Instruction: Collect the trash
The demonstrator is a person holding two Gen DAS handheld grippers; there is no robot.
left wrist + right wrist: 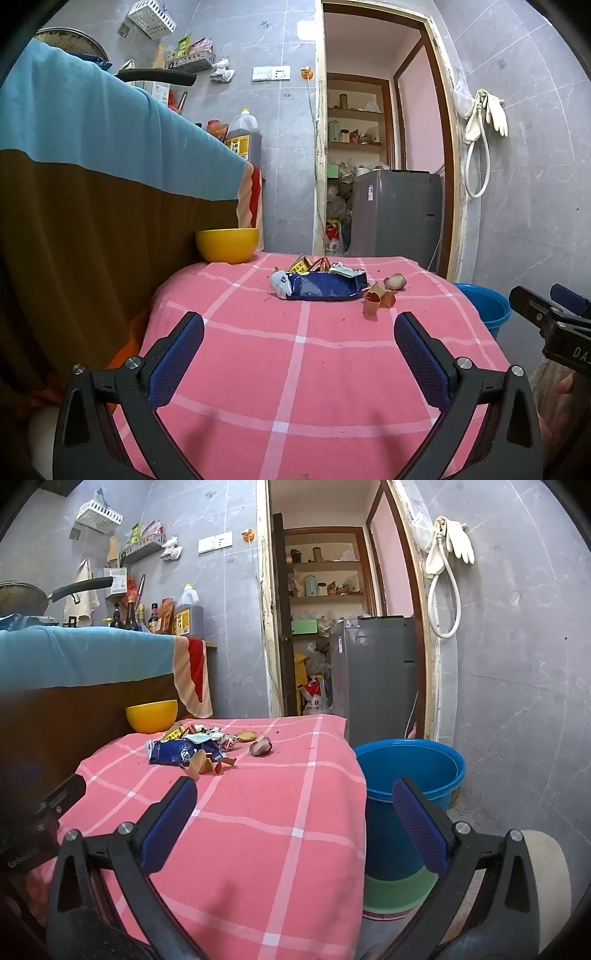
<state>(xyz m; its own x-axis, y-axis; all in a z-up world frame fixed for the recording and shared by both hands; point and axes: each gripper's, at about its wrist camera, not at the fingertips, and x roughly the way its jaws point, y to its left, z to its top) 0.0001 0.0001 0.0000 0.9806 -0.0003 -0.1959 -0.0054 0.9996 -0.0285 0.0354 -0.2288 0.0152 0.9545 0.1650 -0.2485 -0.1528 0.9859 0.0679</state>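
Observation:
A pile of trash lies at the far end of the pink checked tablecloth: a blue snack bag, small wrappers behind it, orange peel pieces and a purple-brown scrap. In the right wrist view the bag, the peel and the scrap show too. My left gripper is open and empty, short of the trash. My right gripper is open and empty over the cloth's right edge, beside a blue bucket.
A yellow bowl stands at the cloth's far left corner. A counter draped in blue and brown cloth rises on the left. The bucket stands on the floor to the right of the table, stacked in a green one. A doorway with a grey appliance lies beyond.

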